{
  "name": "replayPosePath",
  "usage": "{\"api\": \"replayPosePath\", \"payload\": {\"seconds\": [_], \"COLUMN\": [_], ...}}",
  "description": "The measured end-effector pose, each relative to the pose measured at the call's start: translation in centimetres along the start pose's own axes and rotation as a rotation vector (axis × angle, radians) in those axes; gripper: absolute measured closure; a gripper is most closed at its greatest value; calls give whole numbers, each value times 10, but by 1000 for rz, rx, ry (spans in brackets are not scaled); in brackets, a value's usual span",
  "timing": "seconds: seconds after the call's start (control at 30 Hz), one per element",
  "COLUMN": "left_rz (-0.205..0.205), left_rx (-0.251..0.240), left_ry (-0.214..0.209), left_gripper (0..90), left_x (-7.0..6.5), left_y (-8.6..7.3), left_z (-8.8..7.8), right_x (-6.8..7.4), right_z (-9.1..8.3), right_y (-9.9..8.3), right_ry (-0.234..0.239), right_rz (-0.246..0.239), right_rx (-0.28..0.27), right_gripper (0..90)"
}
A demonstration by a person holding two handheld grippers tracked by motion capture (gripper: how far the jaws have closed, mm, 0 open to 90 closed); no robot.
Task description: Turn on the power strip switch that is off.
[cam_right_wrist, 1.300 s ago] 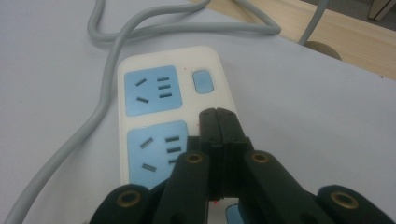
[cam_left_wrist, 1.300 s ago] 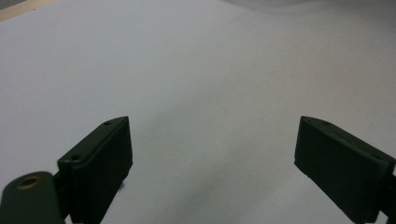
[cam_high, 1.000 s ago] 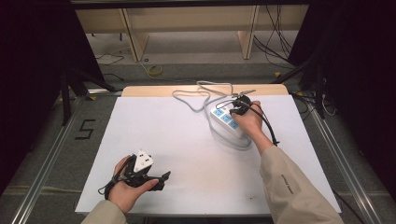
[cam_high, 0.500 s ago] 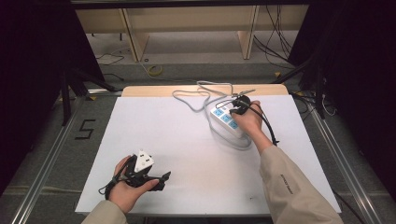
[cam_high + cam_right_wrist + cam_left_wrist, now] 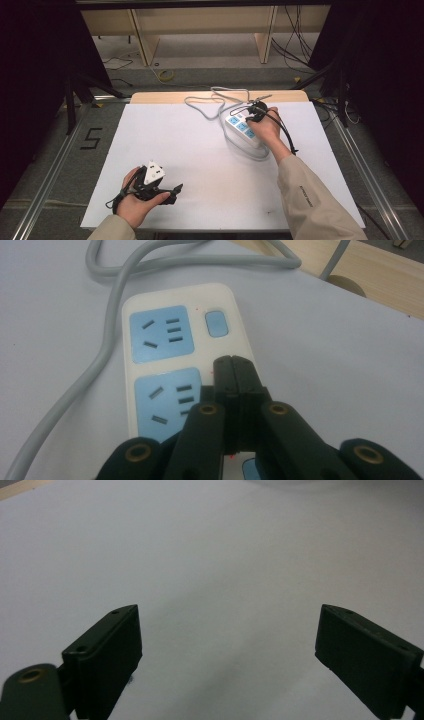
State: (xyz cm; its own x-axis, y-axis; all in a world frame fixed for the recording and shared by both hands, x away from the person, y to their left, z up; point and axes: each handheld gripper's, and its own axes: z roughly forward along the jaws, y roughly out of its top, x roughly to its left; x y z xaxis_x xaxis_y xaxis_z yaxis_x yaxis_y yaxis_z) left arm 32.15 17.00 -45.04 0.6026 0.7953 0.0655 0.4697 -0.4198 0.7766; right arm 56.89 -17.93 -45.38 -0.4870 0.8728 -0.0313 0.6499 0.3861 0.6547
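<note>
Down at the near left, left gripper point(image 5: 172, 192) resting on the white table point(image 5: 200, 165), jaws spread wide and empty, well apart from the work. Farther right, white power strip point(image 5: 243, 130) lying with its long axis running from far left to near right, grey cord point(image 5: 107, 335) looping off its far end. Directly over it, right gripper point(image 5: 235, 371) with jaws pressed together on nothing, tips just short of the blue rocker switch point(image 5: 217, 323), which sits straight ahead toward the strip's far end; clearly the nearer hand.
</note>
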Motion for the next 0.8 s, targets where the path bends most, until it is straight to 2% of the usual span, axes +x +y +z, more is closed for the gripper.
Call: {"api": "replayPosePath", "payload": {"seconds": [0.47,0.8], "left_rz": [2,4], "left_rx": [-2,-3], "left_ry": [0,-1], "left_gripper": [109,109], "left_x": [0,-1], "left_y": [0,0], "left_z": [0,0], "right_x": [1,0], "right_z": [0,0], "right_y": [3,4], "right_ry": [-9,4], "right_rz": [-17,3], "right_rx": [19,30], "right_gripper": [900,900]}}
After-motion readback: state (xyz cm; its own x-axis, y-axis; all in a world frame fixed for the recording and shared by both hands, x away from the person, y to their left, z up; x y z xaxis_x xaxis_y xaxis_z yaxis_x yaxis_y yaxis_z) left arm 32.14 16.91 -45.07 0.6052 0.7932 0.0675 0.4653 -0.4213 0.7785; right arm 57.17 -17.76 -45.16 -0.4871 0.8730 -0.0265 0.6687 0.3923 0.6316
